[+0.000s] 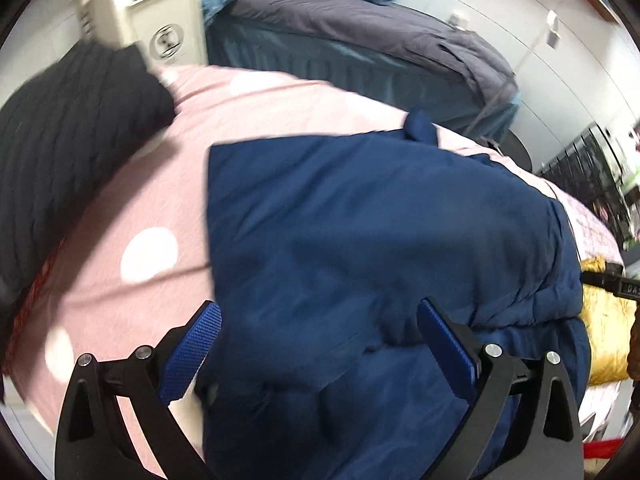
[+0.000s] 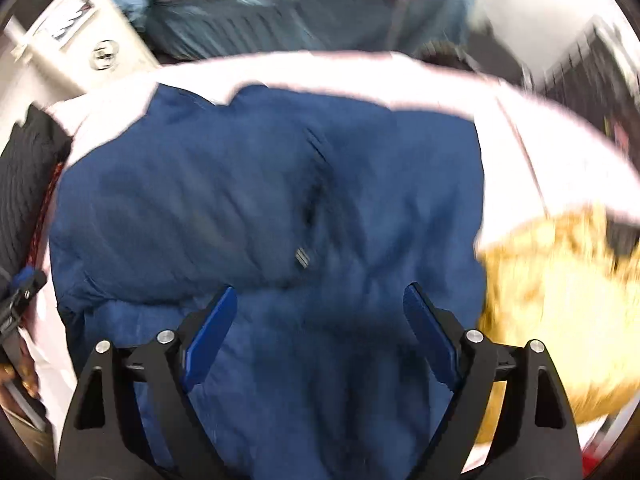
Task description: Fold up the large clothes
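Note:
A large navy blue garment point(image 1: 380, 240) lies partly folded on a pink polka-dot bed sheet point(image 1: 160, 184). My left gripper point(image 1: 320, 312) is open above the garment's near left edge, its blue pads point(image 1: 192, 352) spread wide. In the right wrist view the same garment point(image 2: 260, 200) fills the middle. My right gripper point(image 2: 320, 300) is open over its near part, holding nothing. The right gripper's tip shows at the far right of the left wrist view point(image 1: 616, 280). The left gripper shows at the left edge of the right wrist view point(image 2: 20, 296).
A black knitted garment point(image 1: 68, 136) lies at the left on the sheet. A golden-yellow cloth point(image 2: 560, 300) lies at the right. A second bed with grey and teal bedding point(image 1: 360, 40) stands behind, beside a beige appliance point(image 1: 152, 8).

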The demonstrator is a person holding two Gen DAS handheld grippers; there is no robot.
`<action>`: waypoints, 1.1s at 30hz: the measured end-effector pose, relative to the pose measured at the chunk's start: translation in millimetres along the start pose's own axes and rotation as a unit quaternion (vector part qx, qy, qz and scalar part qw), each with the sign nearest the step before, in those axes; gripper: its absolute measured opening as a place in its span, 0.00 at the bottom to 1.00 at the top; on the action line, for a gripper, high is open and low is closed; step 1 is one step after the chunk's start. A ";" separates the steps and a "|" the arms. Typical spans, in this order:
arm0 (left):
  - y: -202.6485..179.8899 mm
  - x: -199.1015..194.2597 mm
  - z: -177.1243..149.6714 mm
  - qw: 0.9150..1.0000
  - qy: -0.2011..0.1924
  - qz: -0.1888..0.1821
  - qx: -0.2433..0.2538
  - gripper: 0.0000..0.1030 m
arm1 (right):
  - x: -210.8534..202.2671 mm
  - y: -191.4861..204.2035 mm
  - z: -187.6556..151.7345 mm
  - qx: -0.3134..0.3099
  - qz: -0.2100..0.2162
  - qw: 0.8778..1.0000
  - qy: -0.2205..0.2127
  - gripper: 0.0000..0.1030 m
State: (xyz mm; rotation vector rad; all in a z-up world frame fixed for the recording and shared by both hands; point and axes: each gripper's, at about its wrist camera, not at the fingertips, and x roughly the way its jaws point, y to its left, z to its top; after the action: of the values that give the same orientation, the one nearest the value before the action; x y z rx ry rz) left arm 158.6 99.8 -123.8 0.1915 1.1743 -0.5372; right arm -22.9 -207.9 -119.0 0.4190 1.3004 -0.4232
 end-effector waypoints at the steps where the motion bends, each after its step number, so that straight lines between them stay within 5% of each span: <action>1: -11.6 2.4 7.9 1.000 -0.004 0.003 0.018 0.94 | -1.8 14.2 6.7 -0.027 -0.004 1.000 -0.010 0.82; 7: -61.4 21.7 37.6 0.996 -0.013 -0.006 0.088 0.94 | 1.8 79.0 40.2 -0.119 -0.013 0.991 -0.061 0.82; 10: -71.8 49.4 48.4 0.995 0.013 -0.010 0.096 0.94 | 31.6 83.0 43.3 -0.137 -0.044 0.989 -0.030 0.82; 14: -78.1 90.6 41.6 0.992 0.064 0.005 0.111 0.94 | 105.6 64.8 21.4 -0.110 -0.071 0.988 0.088 0.82; 16: -81.5 114.5 31.7 0.985 0.102 0.034 0.132 0.94 | 127.7 46.5 8.5 -0.071 -0.040 0.989 0.126 0.83; 20: -79.5 136.1 22.2 0.986 0.098 0.047 0.128 0.95 | 140.9 26.5 8.8 -0.016 -0.013 0.990 0.136 0.94; 33: -73.6 145.4 25.2 0.990 0.094 0.045 0.094 0.96 | 147.5 20.8 17.6 0.029 -0.007 0.993 0.112 0.96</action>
State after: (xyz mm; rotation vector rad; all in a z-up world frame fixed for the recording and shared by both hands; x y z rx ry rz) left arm 183.4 -17.5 -237.1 0.4628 1.2914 -0.5588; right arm 34.0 -208.8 -257.7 0.5189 1.5121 -0.4354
